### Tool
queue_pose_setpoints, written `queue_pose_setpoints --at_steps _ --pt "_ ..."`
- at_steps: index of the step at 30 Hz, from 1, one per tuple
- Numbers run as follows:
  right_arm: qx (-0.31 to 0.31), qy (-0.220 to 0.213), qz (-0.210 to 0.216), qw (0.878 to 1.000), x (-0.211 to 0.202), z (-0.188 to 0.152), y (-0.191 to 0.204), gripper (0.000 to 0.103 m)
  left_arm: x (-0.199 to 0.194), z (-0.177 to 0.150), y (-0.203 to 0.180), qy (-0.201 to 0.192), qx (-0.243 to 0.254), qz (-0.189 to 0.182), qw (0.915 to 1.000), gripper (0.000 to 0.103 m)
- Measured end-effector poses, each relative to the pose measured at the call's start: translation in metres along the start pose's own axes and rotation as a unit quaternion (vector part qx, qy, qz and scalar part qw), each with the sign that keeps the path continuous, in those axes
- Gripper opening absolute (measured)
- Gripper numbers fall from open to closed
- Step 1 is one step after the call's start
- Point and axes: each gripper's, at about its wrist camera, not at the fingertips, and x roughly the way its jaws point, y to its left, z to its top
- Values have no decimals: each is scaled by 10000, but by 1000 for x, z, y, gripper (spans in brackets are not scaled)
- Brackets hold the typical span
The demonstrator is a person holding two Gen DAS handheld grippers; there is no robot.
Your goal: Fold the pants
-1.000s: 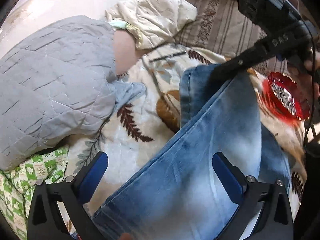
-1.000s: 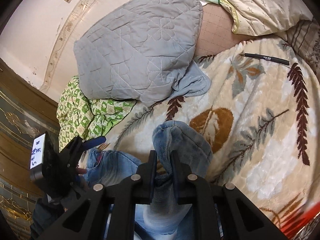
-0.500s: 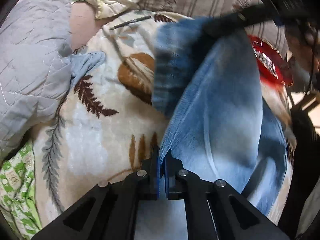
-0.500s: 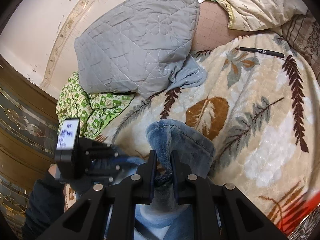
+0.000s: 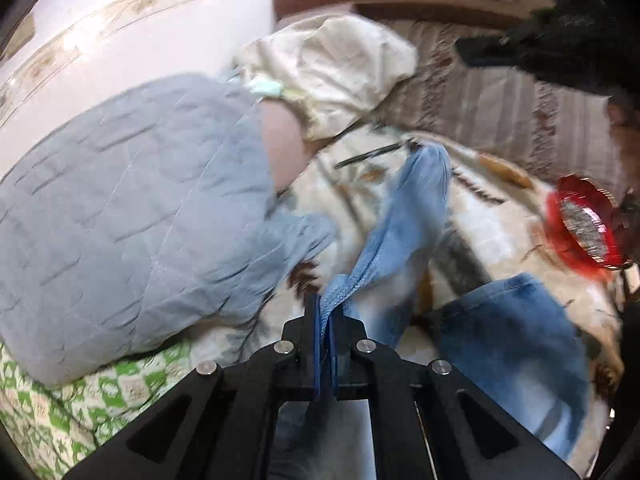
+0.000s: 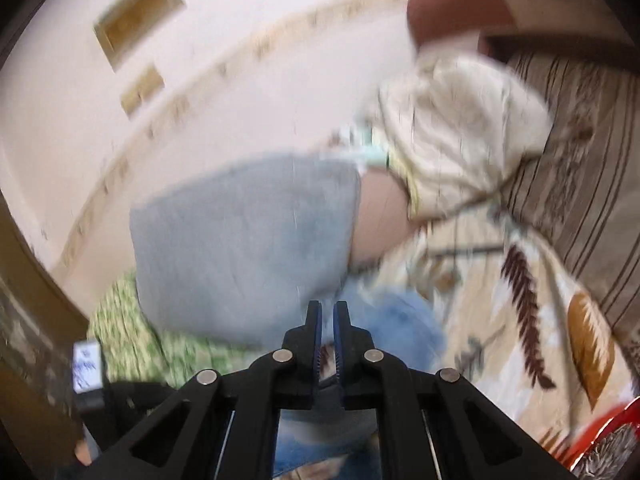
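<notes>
The pants are light blue jeans (image 5: 412,216) lying on a cream leaf-print blanket (image 5: 492,220). My left gripper (image 5: 329,308) is shut on an edge of the jeans, and the cloth stretches up and away from it. A second part of the jeans (image 5: 516,336) hangs at the lower right. In the blurred right wrist view, my right gripper (image 6: 327,312) is shut on a bunched fold of the jeans (image 6: 400,320), held above the blanket (image 6: 500,312).
A grey quilted cushion (image 5: 132,232) lies left, over green-patterned cloth (image 5: 100,396). A cream pillow (image 5: 332,68) and striped cover (image 5: 500,120) lie behind. A black pen (image 5: 368,155) lies on the blanket. A red dish (image 5: 584,224) sits right.
Both grippers have lifted and tilted up with the jeans, so the views now show the wall. The left gripper, open a second ago, closed on the jeans' edge and stays shut.
</notes>
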Motion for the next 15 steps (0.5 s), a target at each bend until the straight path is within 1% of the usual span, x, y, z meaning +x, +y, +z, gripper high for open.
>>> queue_pose_setpoints --at_steps 2,3,5,7,9,10,11,12,13,14,15 --pt "-114 191 0 9998 14 -5 8 6 19 -5 7 238 -182 151 9994 3" --pt "-128 298 -23 9995 23 -9 8 6 34 -8 12 441 -351 252 9981 3" --pt "-96 502 -122 9986 38 -19 2 6 58 -14 21 814 -535 478 9941 3" --pt "-24 736 -274 9969 50 -27 -12 7 88 -27 31 1349 -753 773 9850 3" --pt "-25 938 -469 9945 53 -35 -29 7 116 -43 38 1867 -1029 1036 9715 7" --pt "-23 990 -555 9935 53 -37 -38 7 124 -50 39 2005 -1095 1104 9673 12" --pt "-40 1057 -639 9923 53 -38 -43 7 125 -56 39 2060 -1128 1152 9652 27" --pt "-71 1182 -750 9901 54 -39 -49 8 124 -61 38 2060 -1153 1219 9641 51" --pt "-100 1320 -843 9876 54 -41 -56 8 120 -64 37 2017 -1142 1274 9644 64" --pt "-121 1394 -874 9863 53 -42 -61 10 112 -65 36 1930 -1137 1370 9649 85" --pt "-151 1457 -903 9851 51 -43 -65 14 98 -66 36 1766 -1192 1417 9667 91"
